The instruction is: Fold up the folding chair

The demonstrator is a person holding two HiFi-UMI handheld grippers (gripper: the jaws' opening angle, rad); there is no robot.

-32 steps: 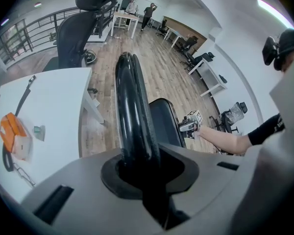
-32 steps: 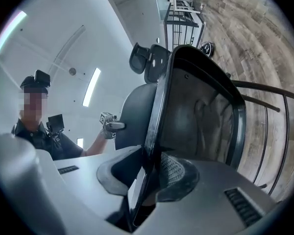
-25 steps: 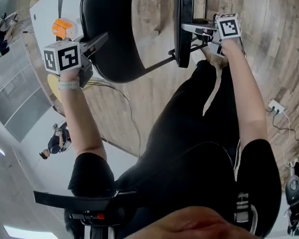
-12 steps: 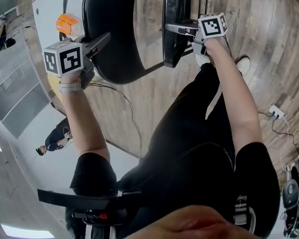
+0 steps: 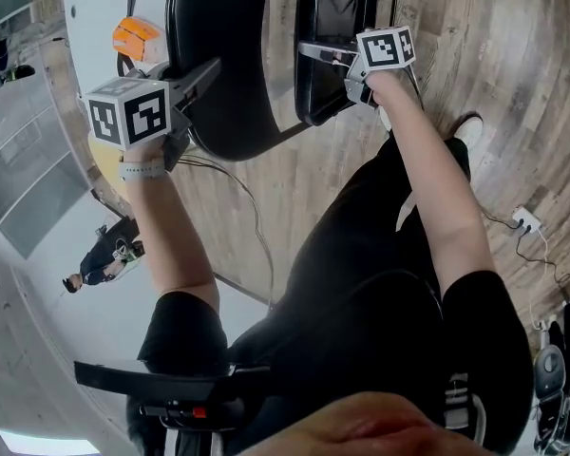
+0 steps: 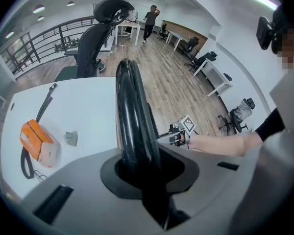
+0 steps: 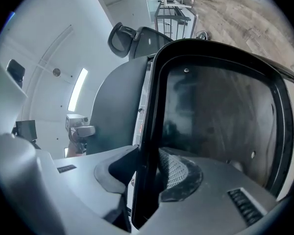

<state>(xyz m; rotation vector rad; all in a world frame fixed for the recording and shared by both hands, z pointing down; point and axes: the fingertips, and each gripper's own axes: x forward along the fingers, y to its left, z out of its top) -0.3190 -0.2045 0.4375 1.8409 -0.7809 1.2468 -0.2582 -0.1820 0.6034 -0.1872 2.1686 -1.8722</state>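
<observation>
Left tongs (image 5: pixel 207 70) gripping black chair backrest (image 5: pixel 230 93), right tongs (image 5: pixel 315 51) on seat (image 5: pixel 331 12), jaws just opening

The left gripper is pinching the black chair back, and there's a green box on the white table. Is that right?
Almost. The box is orange, not green. The left gripper view shows it lying on the white table. The rest is right: the left gripper is pinching the black chair back.

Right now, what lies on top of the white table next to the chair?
An orange box, a small grey item and a black strap lie on the white table. The chair's black panel covers part of it.
</observation>
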